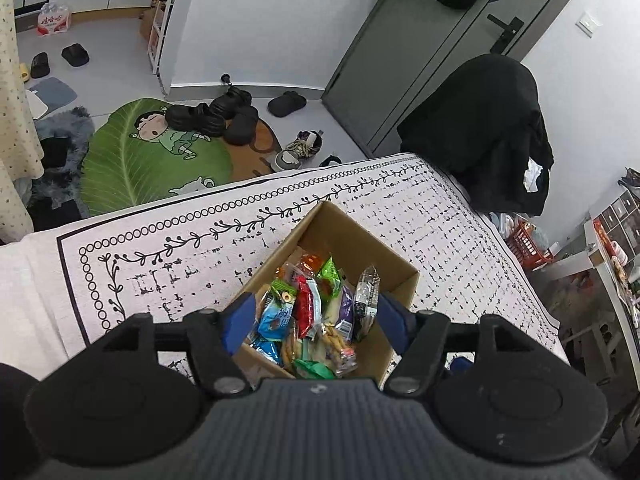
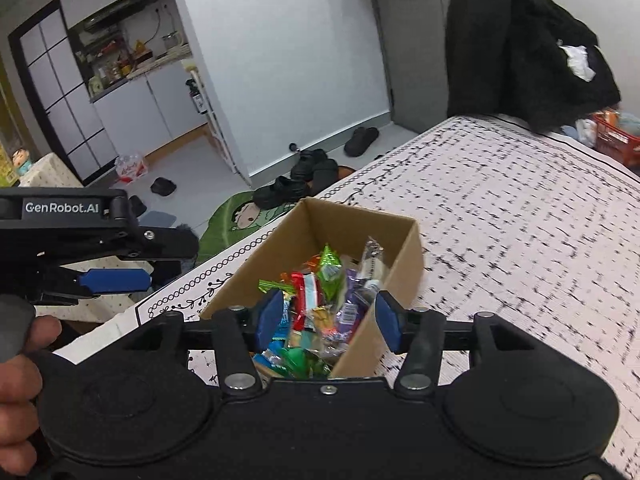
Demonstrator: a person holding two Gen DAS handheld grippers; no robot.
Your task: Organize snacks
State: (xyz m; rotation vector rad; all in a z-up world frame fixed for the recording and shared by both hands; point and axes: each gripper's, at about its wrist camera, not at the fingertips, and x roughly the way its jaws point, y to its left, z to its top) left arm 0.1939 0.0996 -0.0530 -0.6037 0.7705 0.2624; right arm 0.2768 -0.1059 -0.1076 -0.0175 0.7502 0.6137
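Observation:
An open cardboard box (image 1: 360,240) (image 2: 348,220) stands on the patterned white tablecloth and holds several bright snack packets (image 1: 316,312) (image 2: 320,304). My left gripper (image 1: 316,316) hovers above the box, its blue pads spread apart with nothing pressed between them. In the right wrist view my right gripper (image 2: 328,316) also hangs over the box, open, its pads clear of the packets. The left gripper (image 2: 116,280) shows at the left edge of that view, held by a hand (image 2: 16,400).
The tablecloth (image 1: 460,220) (image 2: 520,220) stretches away to the right of the box. A chair draped in black clothing (image 1: 488,128) stands at the table's far end. Shoes (image 1: 224,116) and a green leaf rug (image 1: 132,160) lie on the floor beyond the table edge.

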